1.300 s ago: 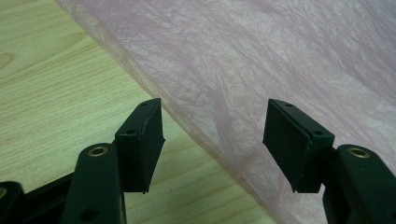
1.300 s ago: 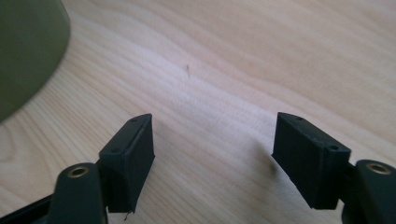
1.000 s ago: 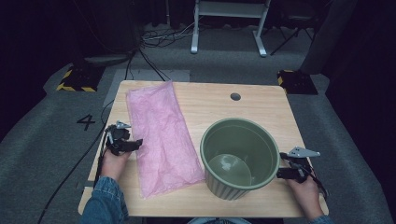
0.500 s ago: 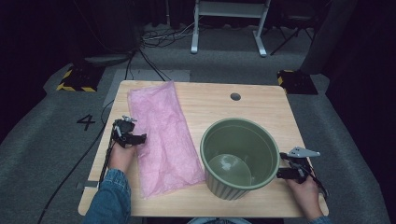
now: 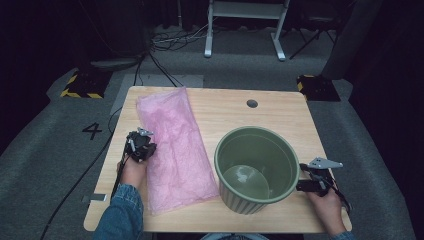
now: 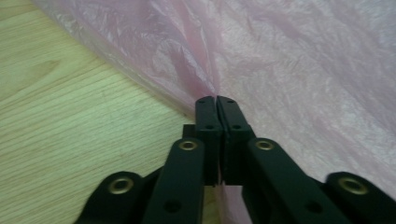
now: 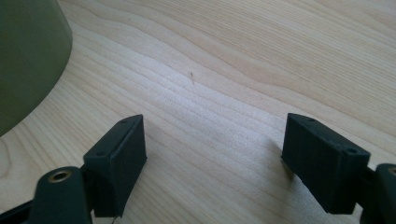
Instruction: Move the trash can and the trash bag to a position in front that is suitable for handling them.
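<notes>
Tabletop point(image 5: 280, 117): light wood, rectangular, with a small round dark hole point(image 5: 252, 103) near the far edge.

Near edge, right corner: right gripper point(image 5: 306, 186), held in a hand point(image 5: 327, 210), lying low over the wood just beside the green pot point(image 5: 257, 170). Its fingers point(image 7: 119, 163) stand wide apart with bare wood between them in the right gripper view; nothing grasped. The pot's curved wall point(image 7: 28, 56) shows at that view's left edge.

Near-right part of the tabletop: the green pot, upright, ribbed outside, open mouth upward, a pale patch on its inner floor. Its left side sits just beside the near right corner of the pink plastic sheet point(image 5: 175, 150); contact cannot be told.

Left edge, about mid-length: left gripper point(image 5: 145, 148), held in a hand point(image 5: 132, 172) with a denim sleeve point(image 5: 116, 217). Its fingers point(image 6: 208, 121) are pressed together, clenched on the left border of the pink plastic sheet point(image 6: 289, 70), which puckers into a fold at the tips.

Left half, near edge to far edge: the pink plastic sheet, long, crinkled, translucent, lying flat.

Floor beyond: grey carpet point(image 5: 50, 150) with a painted numeral 4 point(image 5: 93, 131).
</notes>
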`<state>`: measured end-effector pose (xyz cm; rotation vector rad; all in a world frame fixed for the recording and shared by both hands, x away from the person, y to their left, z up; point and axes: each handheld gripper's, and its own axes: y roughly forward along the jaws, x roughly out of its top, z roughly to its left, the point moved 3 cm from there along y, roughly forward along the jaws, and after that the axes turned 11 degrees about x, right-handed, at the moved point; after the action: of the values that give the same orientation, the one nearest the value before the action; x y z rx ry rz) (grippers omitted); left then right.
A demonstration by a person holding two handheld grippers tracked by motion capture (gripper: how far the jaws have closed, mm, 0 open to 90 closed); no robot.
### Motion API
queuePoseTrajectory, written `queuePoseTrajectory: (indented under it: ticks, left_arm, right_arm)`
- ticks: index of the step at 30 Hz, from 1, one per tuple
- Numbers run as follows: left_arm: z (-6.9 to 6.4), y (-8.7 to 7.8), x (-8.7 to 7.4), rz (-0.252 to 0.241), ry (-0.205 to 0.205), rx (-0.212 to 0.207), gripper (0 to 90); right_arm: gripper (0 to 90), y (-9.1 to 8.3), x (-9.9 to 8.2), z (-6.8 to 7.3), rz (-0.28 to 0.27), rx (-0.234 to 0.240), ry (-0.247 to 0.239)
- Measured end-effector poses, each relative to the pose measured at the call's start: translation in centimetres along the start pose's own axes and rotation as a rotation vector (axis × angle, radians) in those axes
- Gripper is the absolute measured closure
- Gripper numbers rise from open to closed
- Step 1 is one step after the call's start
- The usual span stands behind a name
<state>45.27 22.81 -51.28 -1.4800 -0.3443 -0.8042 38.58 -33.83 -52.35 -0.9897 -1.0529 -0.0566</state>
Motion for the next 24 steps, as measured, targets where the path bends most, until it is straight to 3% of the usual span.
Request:
queuePoseTrajectory:
  ticks: [2, 3, 4, 5, 7, 11, 12, 15, 24]
  left_arm:
    - [0.5, 0.2, -0.2, -0.009, -0.060, -0.101, 89.6]
    - [0.5, 0.2, -0.2, -0.009, -0.060, -0.101, 89.7]
    - [0.8, 0.1, -0.4, -0.026, -0.098, -0.146, 89.8]
    - [0.8, 0.1, -0.4, -0.026, -0.098, -0.146, 89.8]
    - [1.1, -0.6, -0.6, -0.102, -0.129, -0.194, 89.8]
    - [1.2, -1.6, -0.5, -0.156, -0.144, -0.231, 89.8]
    - [1.2, -2.3, -0.5, -0.187, -0.138, -0.246, 89.8]
    - [1.2, -3.2, -0.3, -0.221, -0.130, -0.268, 89.8]
    - [1.3, -6.2, 0.5, -0.324, -0.137, -0.303, 89.8]
  right_arm:
    - [22.0, 0.0, 0.0, 0.0, 0.000, 0.001, 0.000]
    - [22.1, 0.0, 0.0, 0.0, 0.000, 0.002, 0.001]
    - [22.1, 0.0, 0.0, 0.0, 0.000, 0.002, 0.001]
    - [22.1, 0.0, 0.0, 0.0, 0.000, 0.002, 0.001]
    - [22.1, 0.0, 0.0, -0.1, 0.001, 0.003, 0.001]
    - [22.1, 0.0, 0.0, -0.1, 0.000, 0.003, 0.001]
    - [22.2, 0.0, 0.0, -0.1, 0.000, 0.003, 0.001]
    - [22.1, 0.0, 0.0, -0.1, 0.000, 0.003, 0.001]
    - [22.1, 0.0, 0.0, -0.1, 0.000, 0.002, 0.001]
